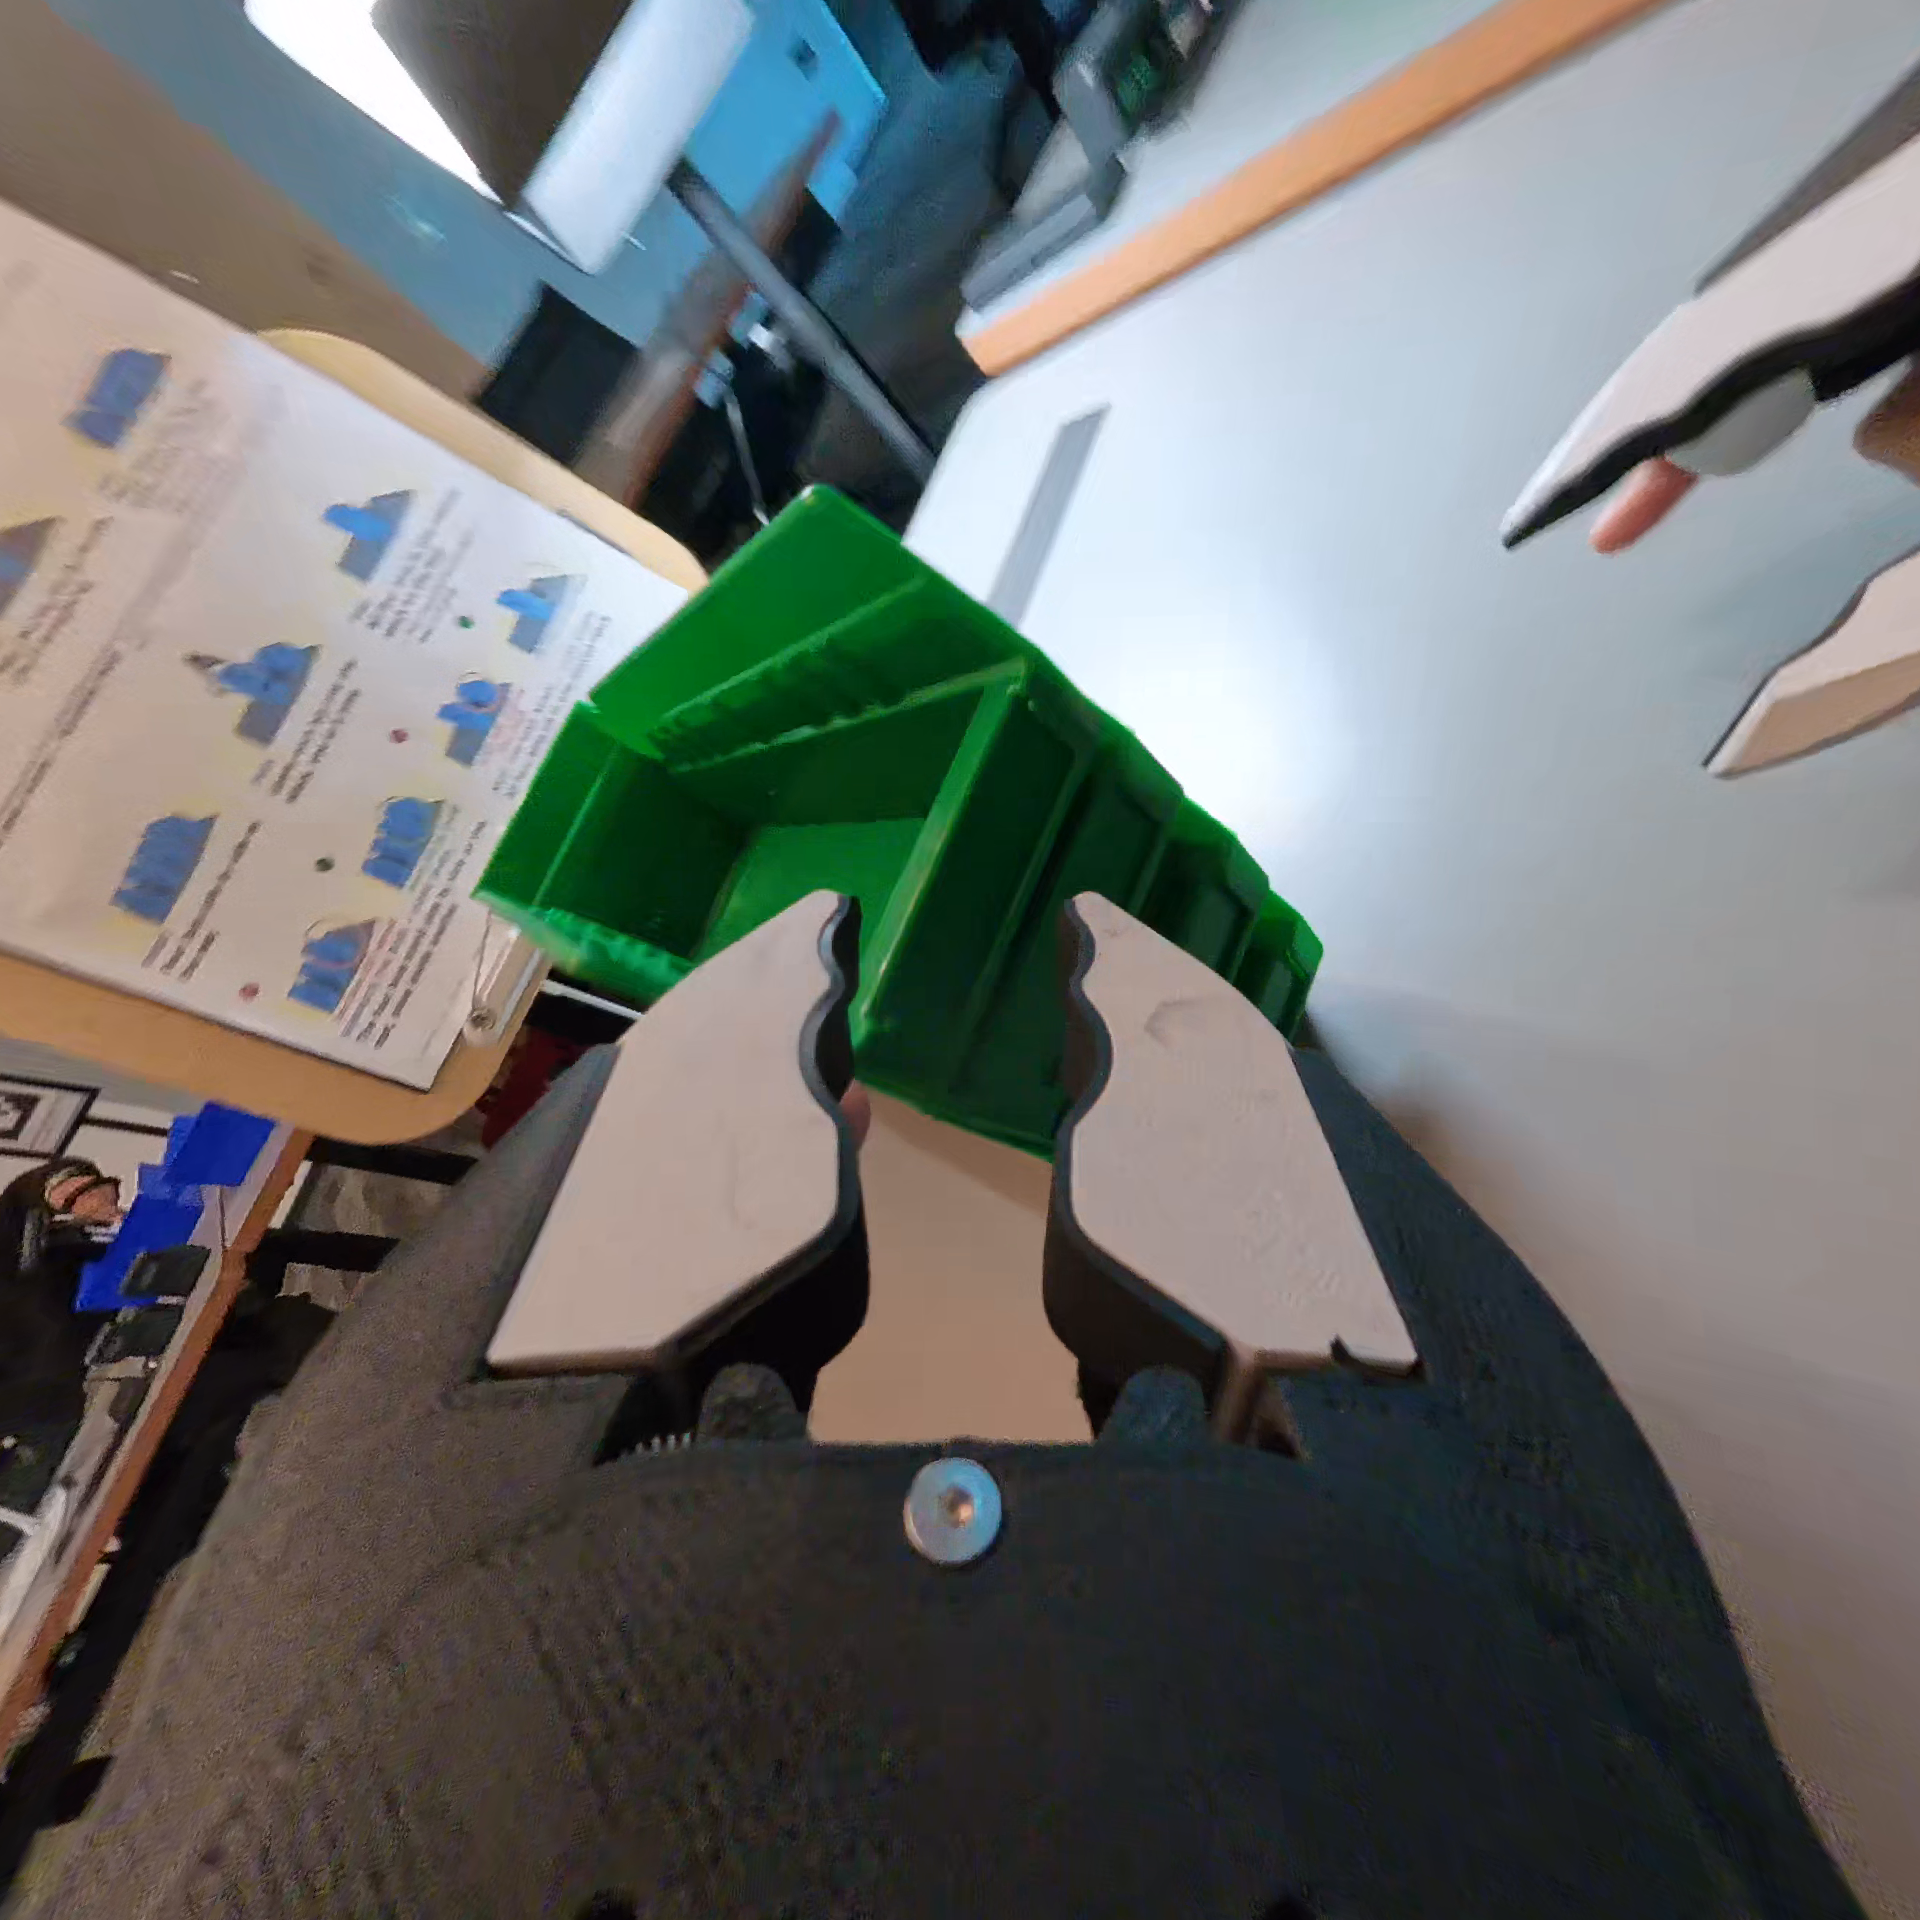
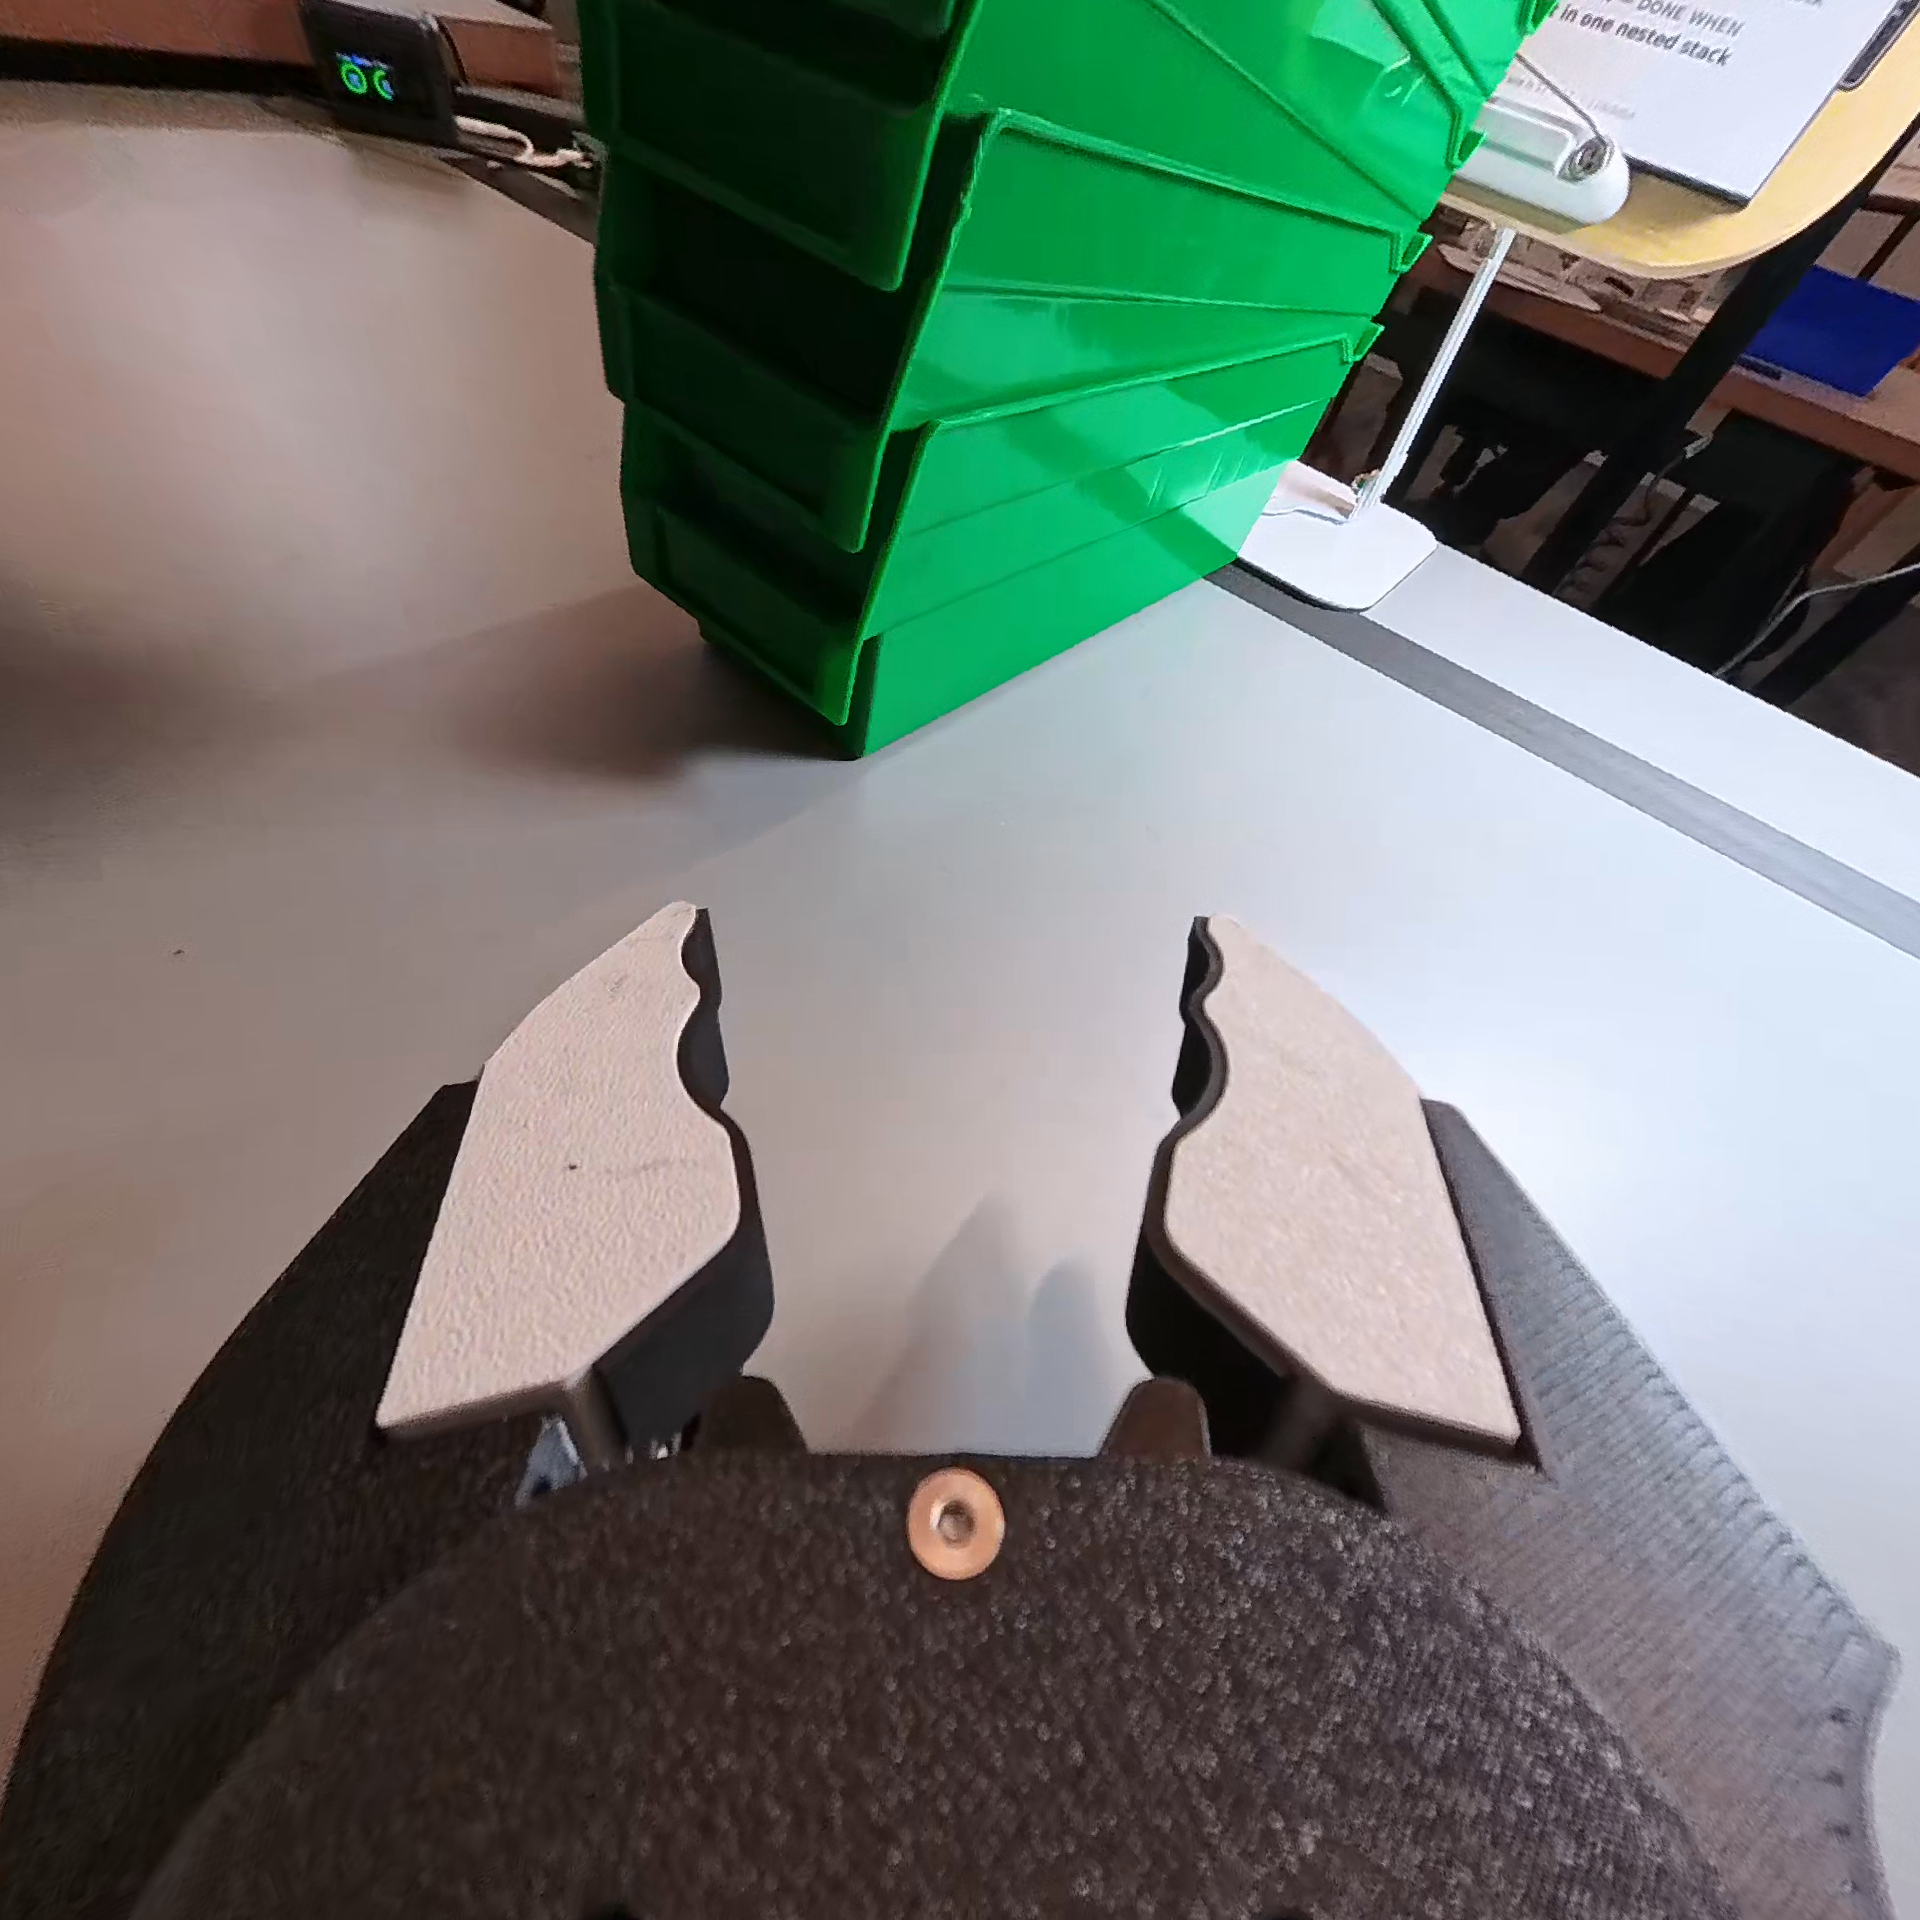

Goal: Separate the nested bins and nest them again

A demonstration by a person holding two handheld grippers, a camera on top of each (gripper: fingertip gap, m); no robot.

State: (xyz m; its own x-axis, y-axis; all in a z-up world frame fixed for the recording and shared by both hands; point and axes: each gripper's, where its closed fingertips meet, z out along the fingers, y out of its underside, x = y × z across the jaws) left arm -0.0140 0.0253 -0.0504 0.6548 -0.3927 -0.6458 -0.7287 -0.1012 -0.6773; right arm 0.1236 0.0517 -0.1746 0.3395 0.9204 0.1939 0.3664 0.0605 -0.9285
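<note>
A stack of several nested green bins [image 2: 997,343] stands on the grey table [image 2: 1403,1039]. In the left wrist view I look down on the stack's top green bin [image 1: 831,727]. My left gripper [image 1: 956,935] is shut on a wall of that top bin, one finger on each side of it. My right gripper [image 2: 951,925] is open and empty, low over the table and a short way in front of the stack's base. It also shows in the left wrist view [image 1: 1621,644] at the upper right, open, away from the bins.
A printed sheet on a wooden board [image 1: 260,675] stands just behind the stack, also seen in the right wrist view [image 2: 1704,62]. A white stand base [image 2: 1340,561] sits beside the stack. A dark strip [image 2: 1558,727] runs along the table. Blue bins [image 1: 177,1195] lie beyond the table. Some 20 cm of space lies between my two pairs of fingers.
</note>
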